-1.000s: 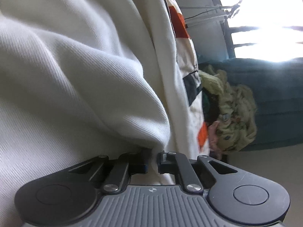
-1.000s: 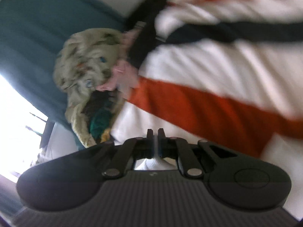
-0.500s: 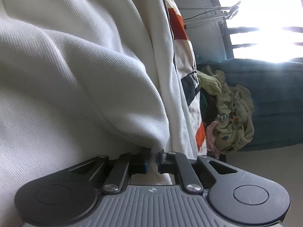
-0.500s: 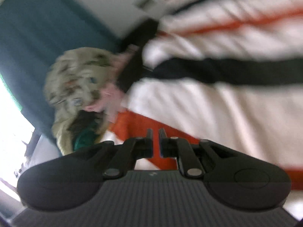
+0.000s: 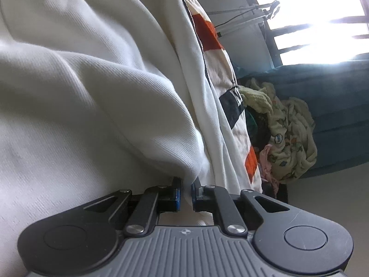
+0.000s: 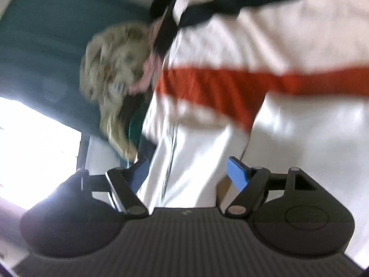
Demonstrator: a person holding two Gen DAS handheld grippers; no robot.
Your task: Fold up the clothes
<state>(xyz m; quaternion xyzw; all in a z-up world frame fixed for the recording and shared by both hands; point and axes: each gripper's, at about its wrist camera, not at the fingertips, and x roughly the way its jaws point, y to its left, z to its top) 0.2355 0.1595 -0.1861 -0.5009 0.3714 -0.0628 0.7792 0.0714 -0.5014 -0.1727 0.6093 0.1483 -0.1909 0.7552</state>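
**No readable text in either view**

No word, number or brand name can be read in either wrist view. The ribbed grey plastic housing of the left gripper (image 5: 187, 251) carries only a tiny round crosshair mark, with no lettering beside it. A faint pale mark sits in the same place on the right gripper's dark ribbed housing (image 6: 185, 242), too blurred to make out.

A teal sofa (image 5: 341, 106) stands against a pale wall (image 5: 244, 34) beneath a bright, overexposed window (image 5: 322, 18) crossed by dark bars, with a thin metal rack (image 5: 249, 20) beside it and a light floor (image 5: 327, 191) below the sofa.
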